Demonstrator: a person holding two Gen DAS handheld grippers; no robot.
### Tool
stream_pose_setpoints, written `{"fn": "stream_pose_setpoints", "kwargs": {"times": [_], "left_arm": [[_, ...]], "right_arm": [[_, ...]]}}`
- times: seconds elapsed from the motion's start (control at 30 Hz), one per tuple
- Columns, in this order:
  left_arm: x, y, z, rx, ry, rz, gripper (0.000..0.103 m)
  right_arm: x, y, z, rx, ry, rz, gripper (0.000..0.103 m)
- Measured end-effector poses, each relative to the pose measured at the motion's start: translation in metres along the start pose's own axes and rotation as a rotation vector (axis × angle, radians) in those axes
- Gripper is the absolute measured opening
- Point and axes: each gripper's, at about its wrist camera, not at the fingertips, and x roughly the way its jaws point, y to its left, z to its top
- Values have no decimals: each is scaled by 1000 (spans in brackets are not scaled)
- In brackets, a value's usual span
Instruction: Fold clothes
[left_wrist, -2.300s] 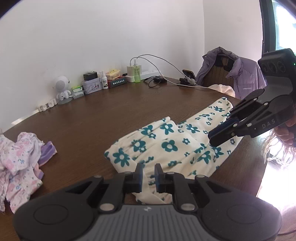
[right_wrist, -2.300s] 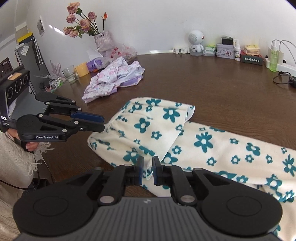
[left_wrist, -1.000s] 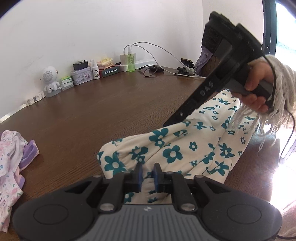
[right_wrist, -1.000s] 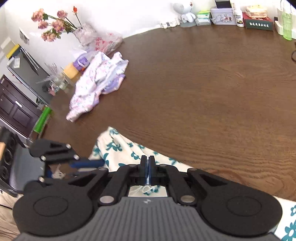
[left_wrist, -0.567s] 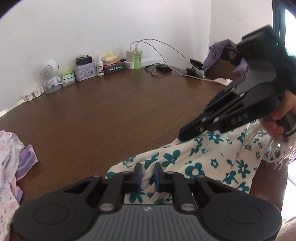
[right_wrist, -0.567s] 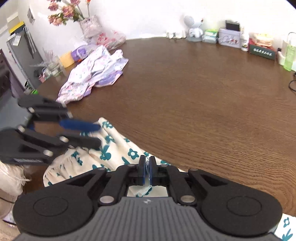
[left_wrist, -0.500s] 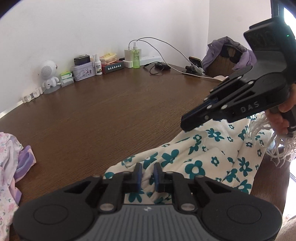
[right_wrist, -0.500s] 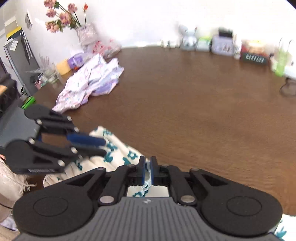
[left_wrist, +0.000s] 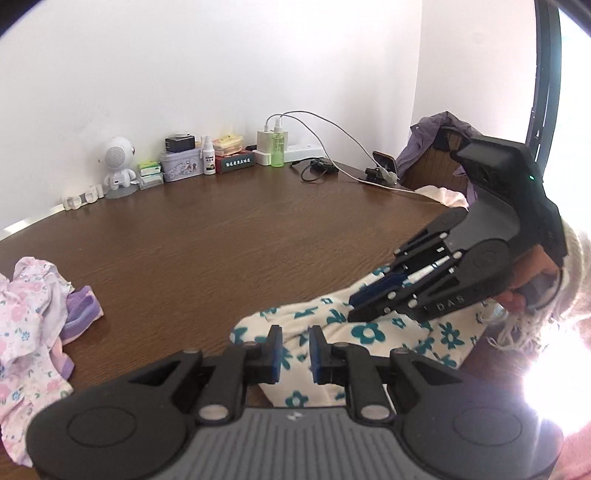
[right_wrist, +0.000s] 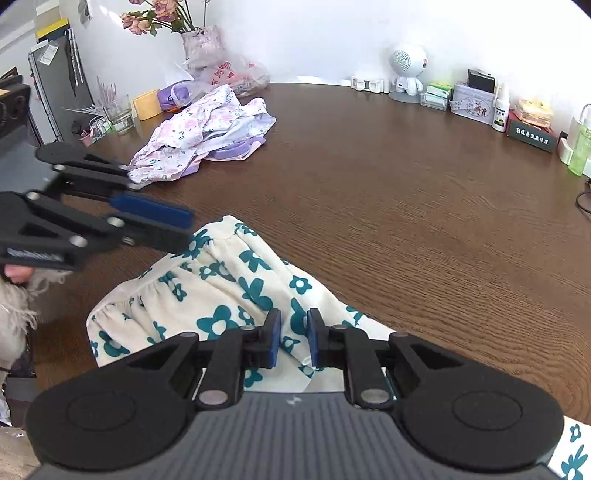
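Note:
A cream garment with teal flowers lies doubled over itself at the near edge of the brown table. My right gripper hovers over its folded end. Its jaws are opening, and cloth shows below the gap with the pads off it. From the left wrist view the right gripper points down at the cloth. My left gripper stands narrowly open just above the gathered waistband, with nothing pinched. In the right wrist view the left gripper hangs over that waistband's corner.
A crumpled pink floral garment lies at the table's left. Along the far wall stand a white robot figure, tins, bottles and a charger with cables. A vase of flowers and a chair with a purple jacket flank the table.
The right gripper carried the garment's edge over toward the left gripper, then let it go as its jaws parted. The garment lies shorter and doubled. The left gripper rose slightly.

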Motion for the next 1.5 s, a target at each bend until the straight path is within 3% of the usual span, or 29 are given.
{"fn": "stream_pose_setpoints", "kwargs": {"times": [0.17,0.3,0.37,0.43,0.5,0.63,0.7,0.8,0.9,0.97,1.07,1.17,1.23,1.27,1.3,1.33,1.5], "left_arm": [[-6,-18,-20,53,64,-24,9],[11,-31,-30,84,86,32,9],[14,-32,-30,73,79,36,9],[14,-35,-31,87,78,46,9],[15,-37,-32,100,79,55,9],[15,-41,-33,111,79,75,9],[15,-42,-34,112,77,80,9],[15,-41,-33,102,77,85,9],[10,-39,-30,93,71,87,11],[6,-37,-26,92,49,75,11],[6,-35,-13,109,21,81,27],[13,-31,2,121,8,82,29],[16,-27,10,119,6,77,29],[18,-24,12,115,7,74,29],[19,-22,13,112,6,68,29],[19,-19,14,109,5,63,29],[27,-9,22,103,-1,20,30]], "right_arm": [[1,3,-1,-11,-6,-14,14],[-8,11,0,-29,-32,-66,15],[-26,23,-3,-50,-75,-42,16],[-43,36,-7,-79,-102,-2,23],[-57,50,-13,-117,-104,53,41],[-50,60,-28,-173,-31,43,41],[-34,56,-37,-158,27,28,32],[-34,52,-45,-136,2,24,23],[-49,46,-36,-107,-30,38,24],[-63,38,-27,-83,-70,52,32],[-65,17,0,-91,-82,8,57],[-33,-3,23,-104,-4,-15,58],[-10,-16,31,-66,61,4,56],[1,-23,31,-34,97,33,43],[7,-29,31,3,121,76,7],[4,-30,29,19,118,100,3],[-17,-22,19,30,96,169,3]]}}
